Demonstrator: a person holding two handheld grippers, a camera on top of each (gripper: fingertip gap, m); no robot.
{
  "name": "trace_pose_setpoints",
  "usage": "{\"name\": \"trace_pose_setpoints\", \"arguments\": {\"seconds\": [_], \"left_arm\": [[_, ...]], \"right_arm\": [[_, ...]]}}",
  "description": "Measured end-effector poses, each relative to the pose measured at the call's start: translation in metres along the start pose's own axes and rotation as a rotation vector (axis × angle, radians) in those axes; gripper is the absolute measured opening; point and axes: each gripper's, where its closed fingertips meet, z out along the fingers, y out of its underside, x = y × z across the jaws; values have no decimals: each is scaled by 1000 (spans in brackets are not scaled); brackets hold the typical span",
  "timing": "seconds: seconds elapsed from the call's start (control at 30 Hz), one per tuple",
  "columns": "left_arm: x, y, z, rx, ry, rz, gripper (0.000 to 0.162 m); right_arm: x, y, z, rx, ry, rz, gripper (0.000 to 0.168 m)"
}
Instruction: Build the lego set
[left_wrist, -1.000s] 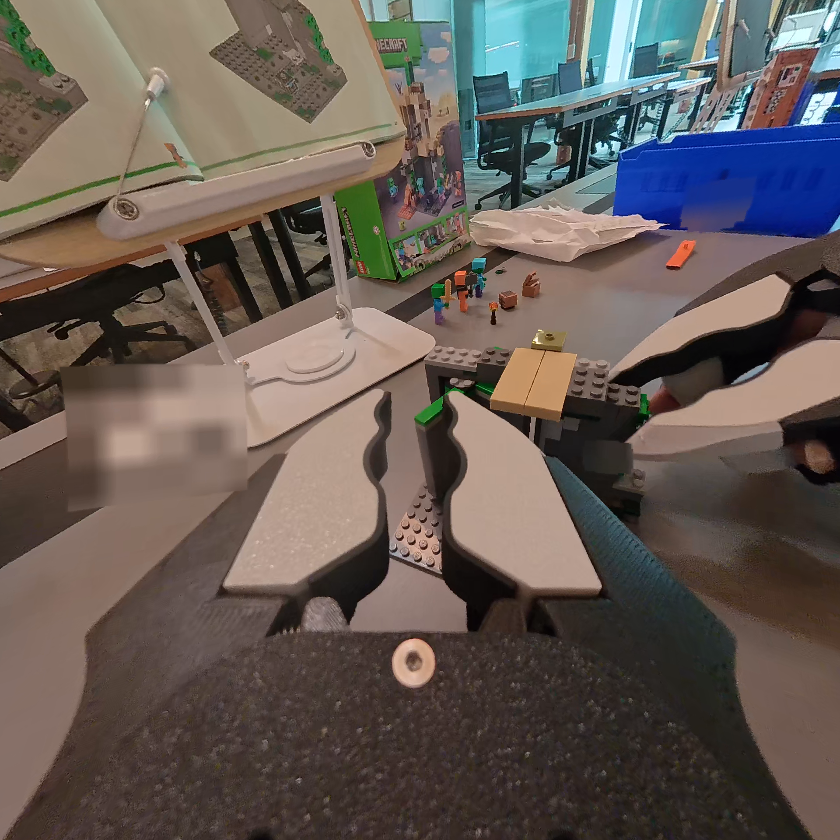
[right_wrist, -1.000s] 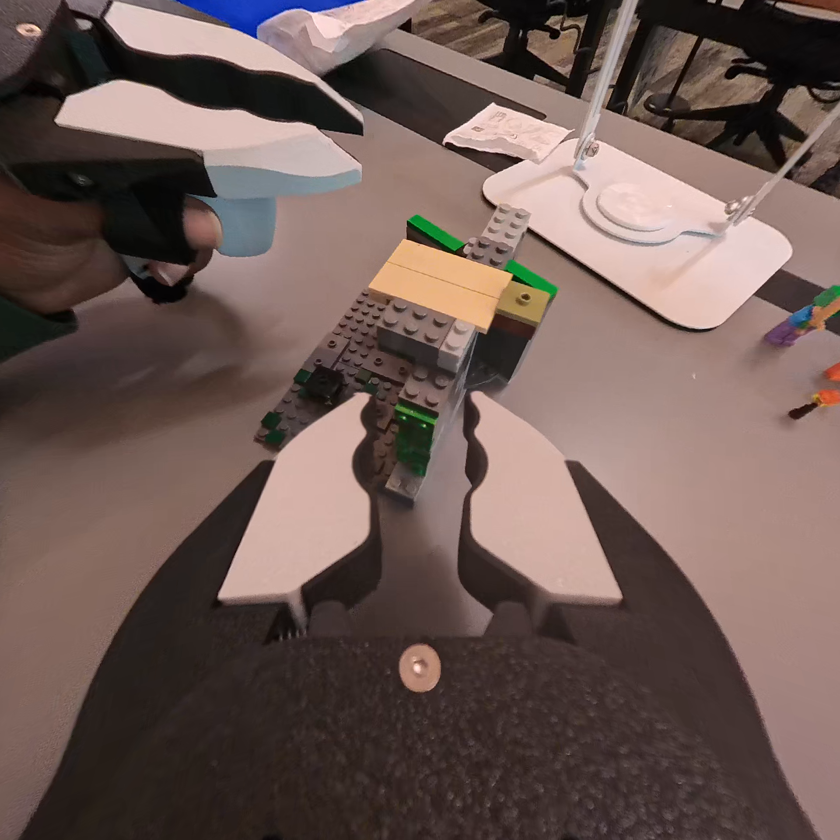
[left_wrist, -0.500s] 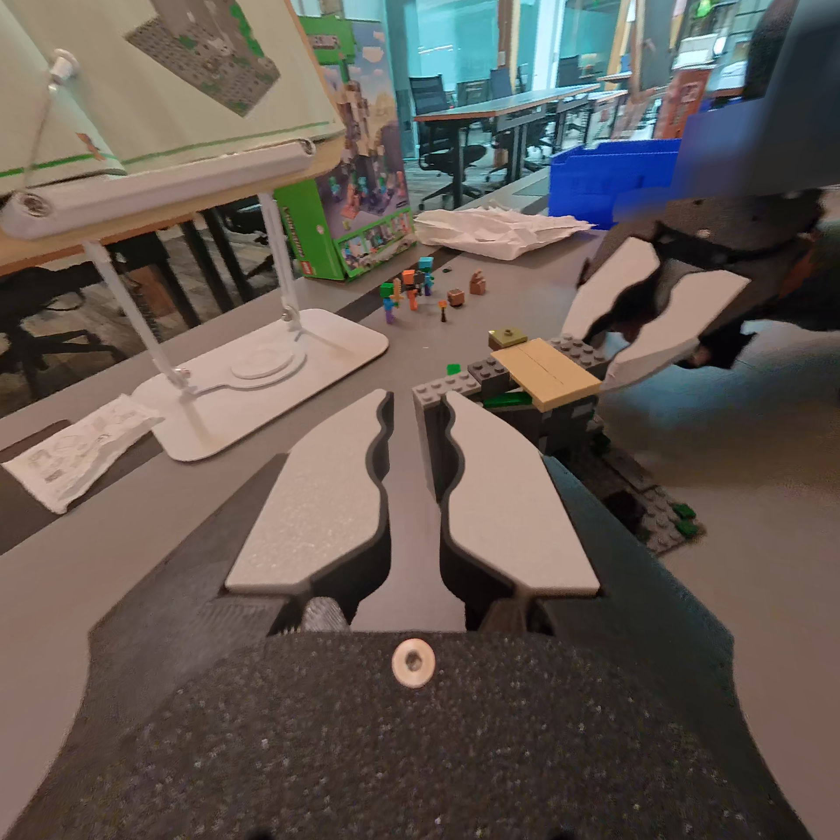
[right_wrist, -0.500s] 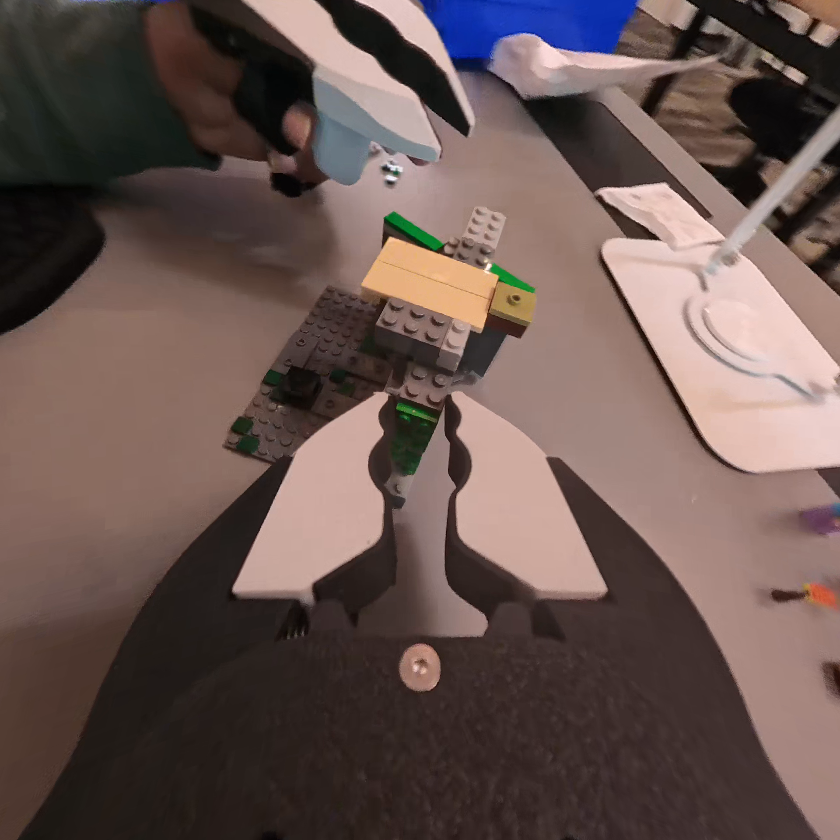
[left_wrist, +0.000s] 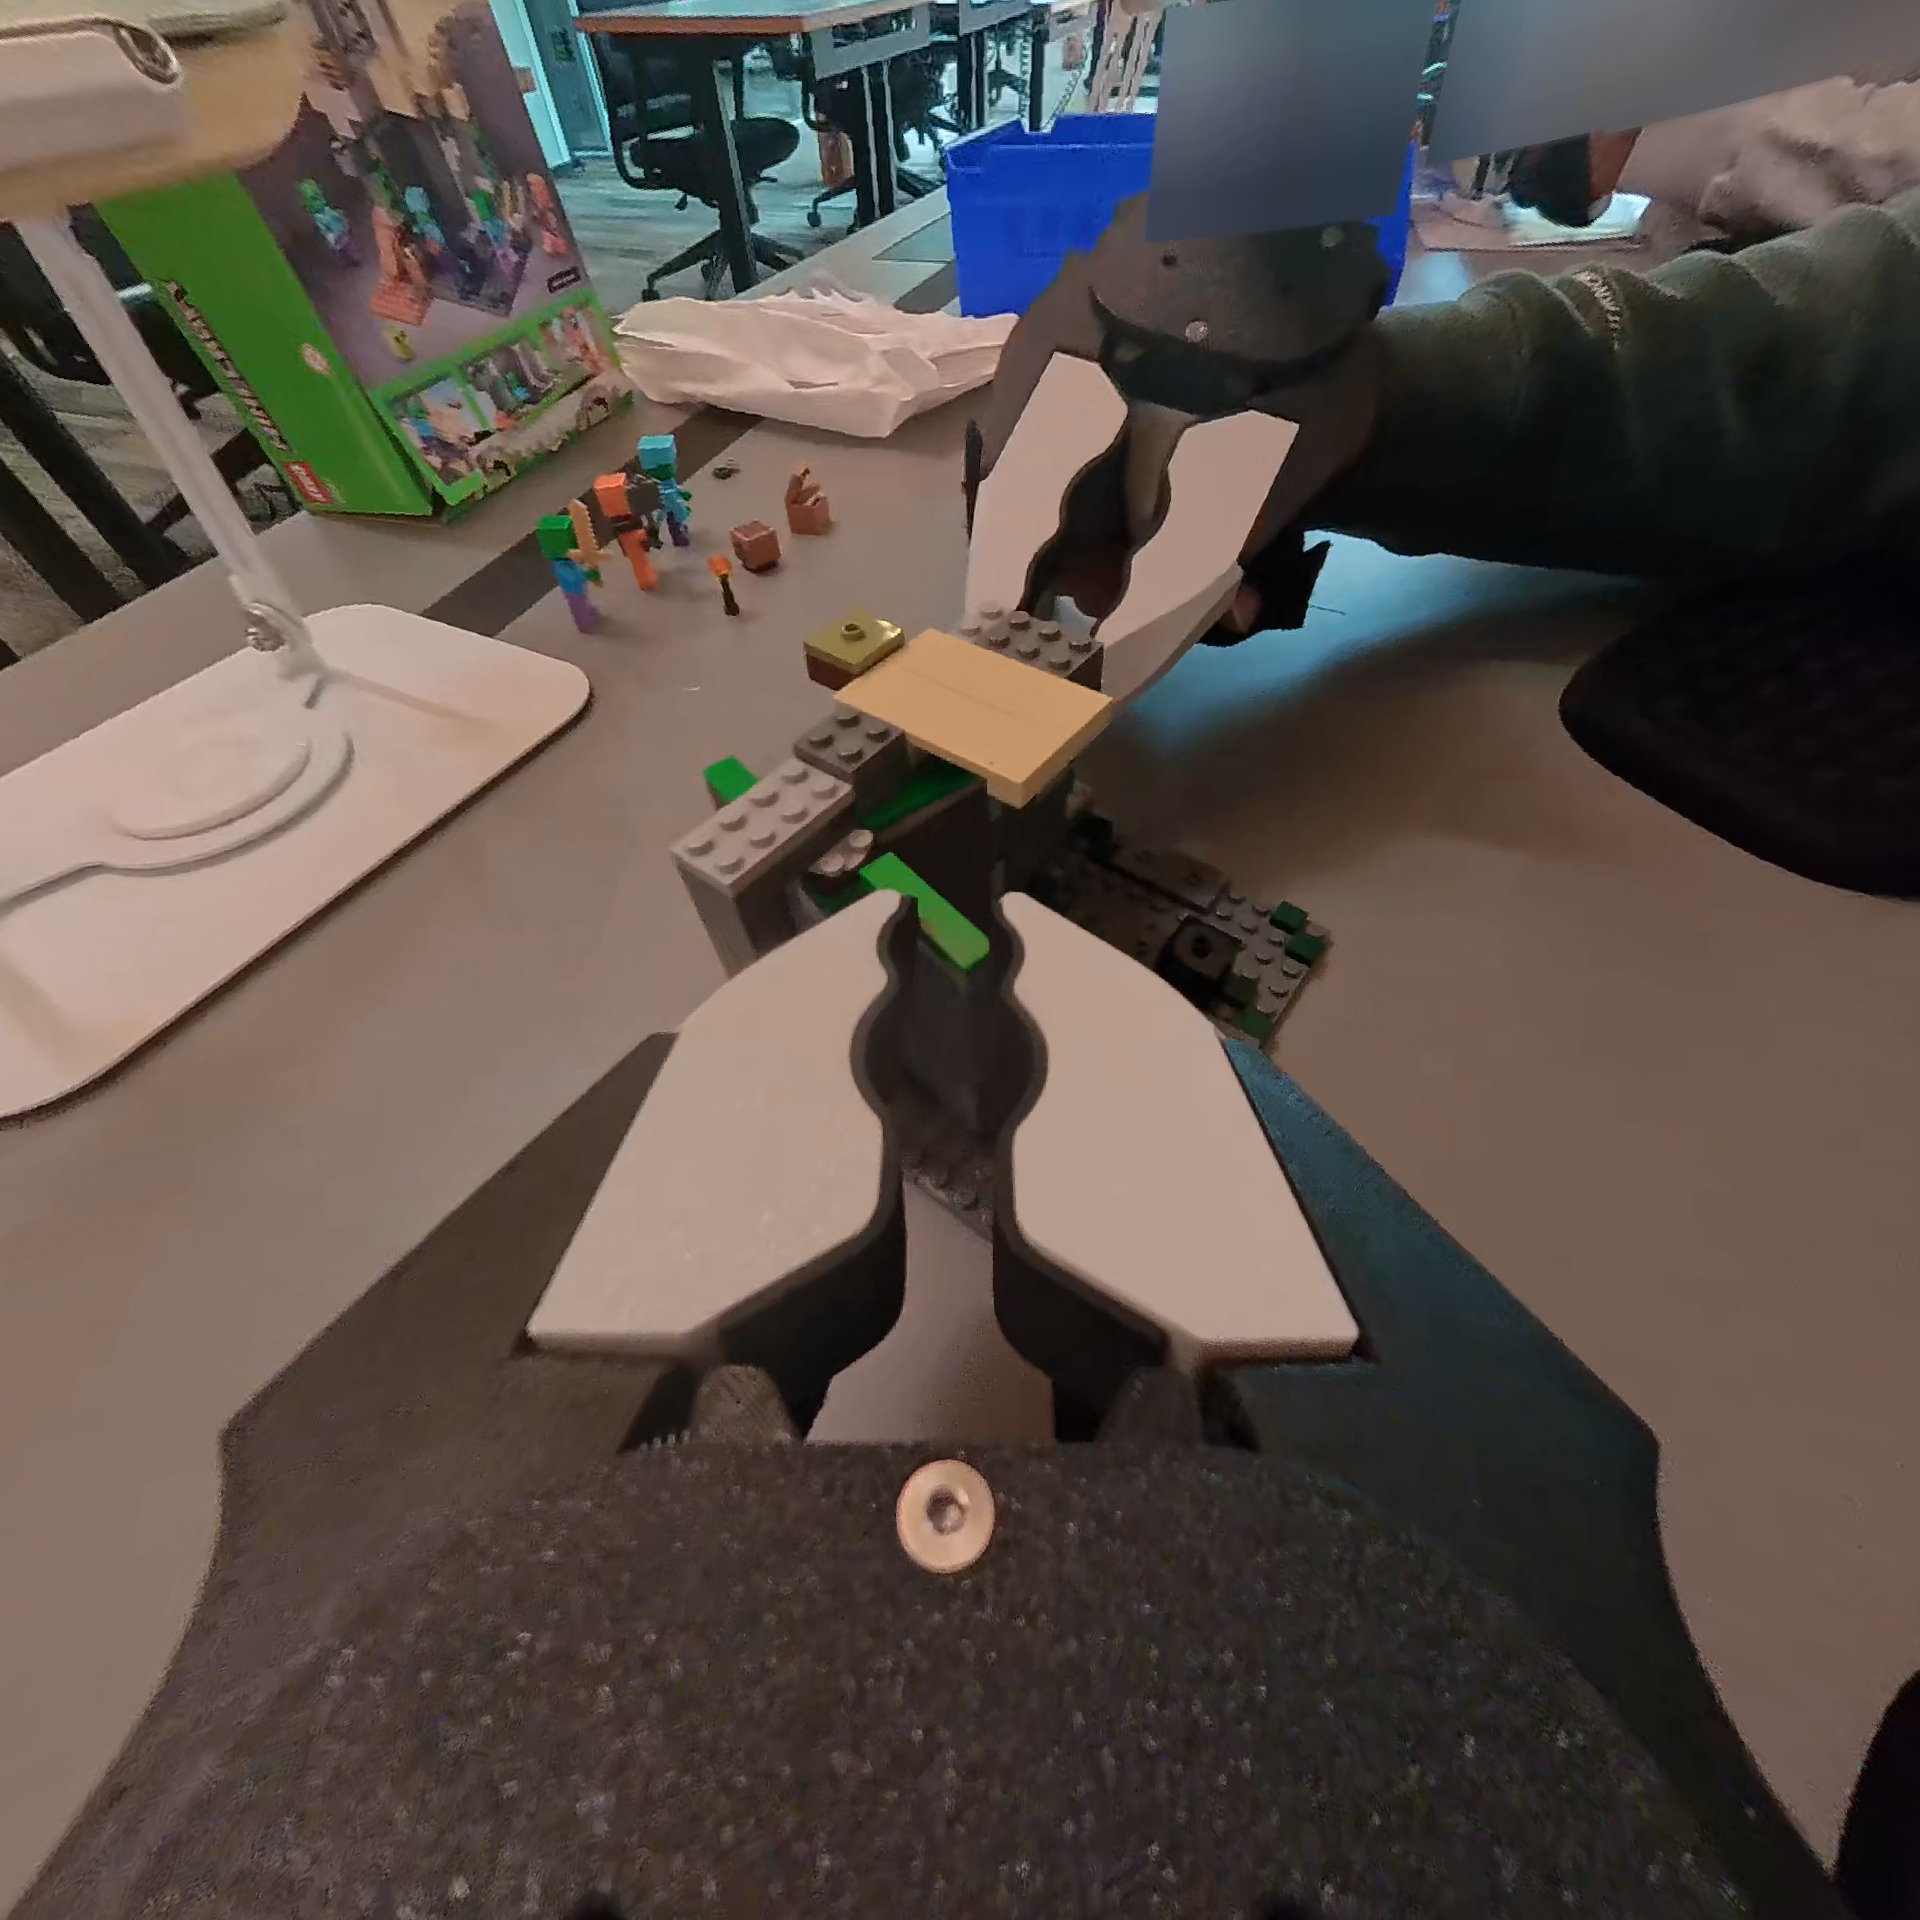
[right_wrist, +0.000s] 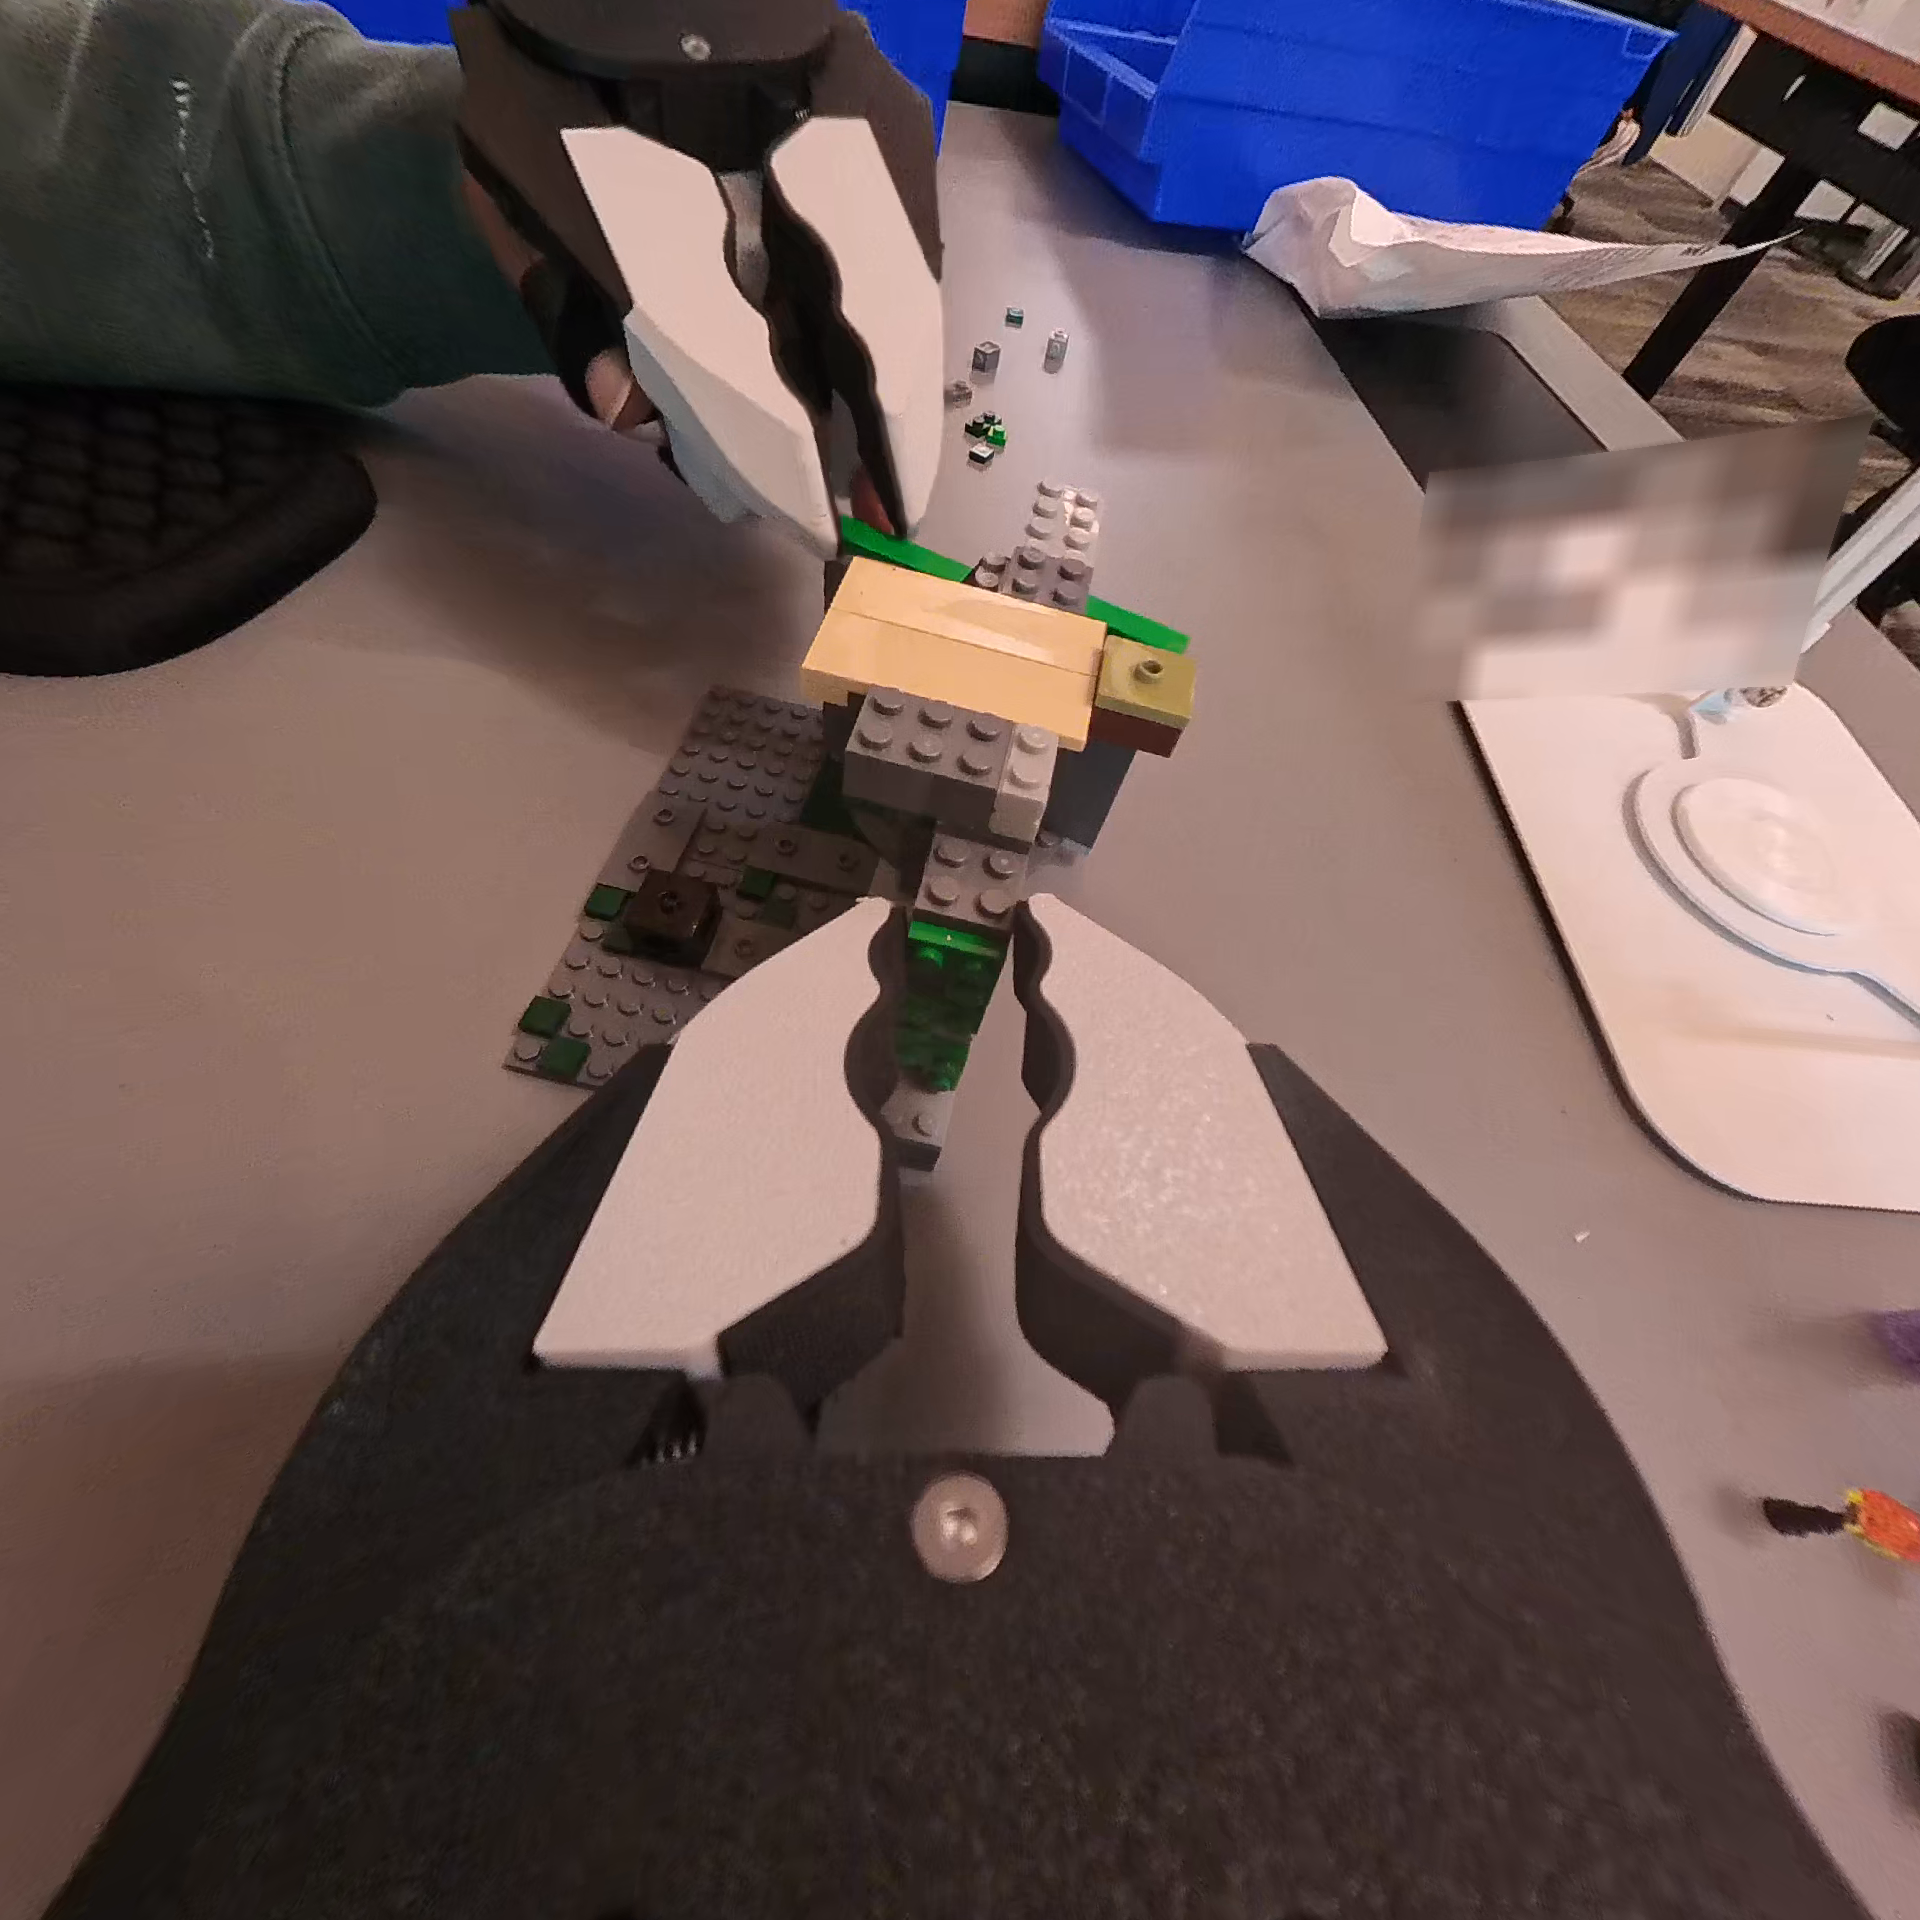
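The lego build (right_wrist: 951, 717) stands on the grey table (right_wrist: 1299, 935). The left gripper (left_wrist: 948, 920) clamps its far green plate (left_wrist: 928, 902); the right gripper (right_wrist: 951, 914) clamps its near green-and-grey end

Glossy smooth tan plastic tiles (right_wrist: 956, 655) cap the studded grey plastic brick model (right_wrist: 935, 758); the grey tabletop (right_wrist: 312, 831) looks matt, the white paper bag (left_wrist: 810, 353) crumpled.
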Motion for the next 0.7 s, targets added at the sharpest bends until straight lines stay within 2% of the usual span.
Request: {"name": "trace_pose_setpoints", "arguments": {"seconds": [0.53, 0.7], "left_arm": [[21, -5, 17, 22, 77, -13, 17], [16, -12, 6, 56, 74, -20, 17]], "right_arm": [[1, 0, 1, -11, -12, -25, 19], [1, 0, 2, -13, -11, -29, 19]]}}
